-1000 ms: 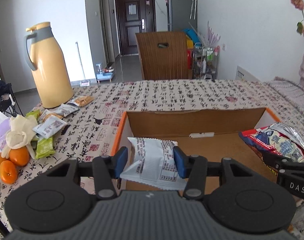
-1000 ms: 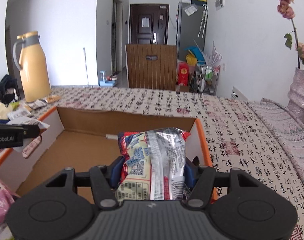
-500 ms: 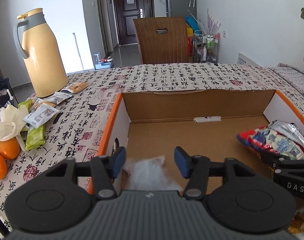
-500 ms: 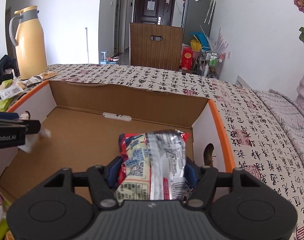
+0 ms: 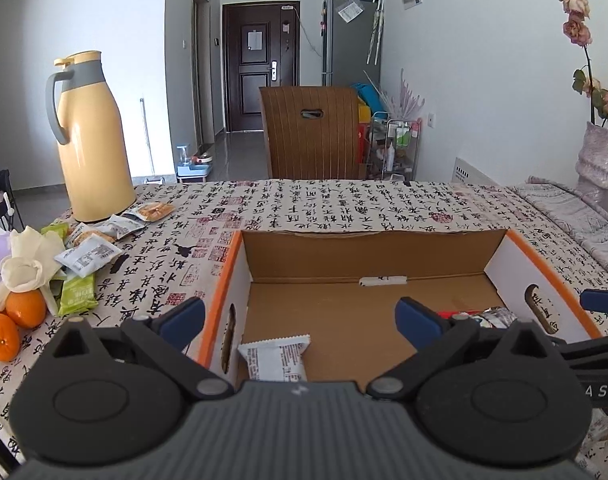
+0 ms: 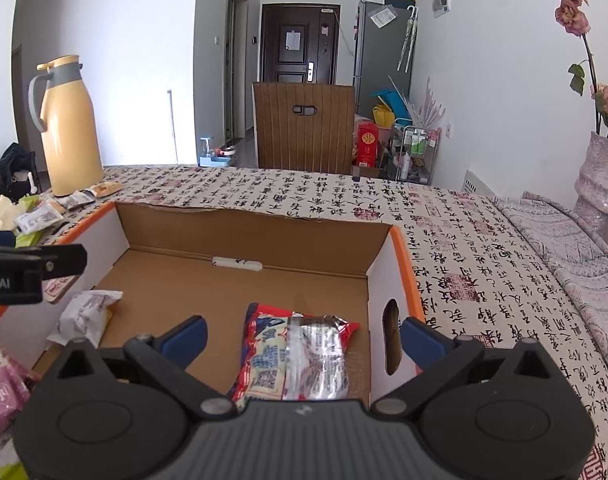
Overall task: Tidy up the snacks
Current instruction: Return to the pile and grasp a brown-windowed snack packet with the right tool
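An open cardboard box with orange rim sits on the patterned tablecloth. A white snack packet lies on the box floor at its left end. A red and silver snack bag lies on the floor at the right end. My left gripper is open and empty above the box's left end. My right gripper is open and empty just above the red bag. Several loose snack packets lie on the table left of the box.
A tall yellow thermos stands at the far left. Oranges and a cream cloth flower lie at the left edge. A pink packet lies near the box's front left. A wooden chair stands behind the table.
Both grippers have opened and pulled up and back. The white packet dropped from my left gripper onto the box floor. The red bag dropped from my right gripper onto the box floor.
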Demonstrator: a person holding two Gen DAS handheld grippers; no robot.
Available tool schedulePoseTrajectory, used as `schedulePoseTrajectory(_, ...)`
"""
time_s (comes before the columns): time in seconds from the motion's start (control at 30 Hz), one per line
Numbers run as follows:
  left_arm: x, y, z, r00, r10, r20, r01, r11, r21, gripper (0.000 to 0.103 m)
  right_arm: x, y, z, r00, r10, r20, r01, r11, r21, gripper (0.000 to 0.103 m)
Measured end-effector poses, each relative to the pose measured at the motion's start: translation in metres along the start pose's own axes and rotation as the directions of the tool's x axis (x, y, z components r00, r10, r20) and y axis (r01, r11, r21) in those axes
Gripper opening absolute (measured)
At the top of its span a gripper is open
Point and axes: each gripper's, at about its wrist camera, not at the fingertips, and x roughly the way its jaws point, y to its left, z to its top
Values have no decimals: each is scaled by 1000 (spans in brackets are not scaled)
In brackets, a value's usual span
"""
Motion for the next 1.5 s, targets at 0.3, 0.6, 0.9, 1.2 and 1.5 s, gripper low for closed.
schedulePoseTrajectory(0.3,-36,5,-8,999,4,36,-3,1000,-21,103,-42,2,-13,999,1,40,-1,1000,-5,103)
schedulePoseTrajectory(0.6,-71,11,-27,998,7,55,-5,999,-33,103,-82,-3,-35,998,-5,60,6,1000,-9,103)
schedulePoseTrajectory(0.9,-109,21,-51,996,-10,92,15,998,-54,103,-117,-9,-62,997,-14,74,15,1000,-18,103)
schedulePoseTrajectory(1.2,-127,39,-84,997,-27,71,34,994,-106,103,-140,-13,-97,997,-55,59,55,998,7,103)
schedulePoseTrajectory(1.5,-136,46,-115,998,-33,53,39,992,-121,103,-151,-18,-127,997,-65,37,63,996,58,103)
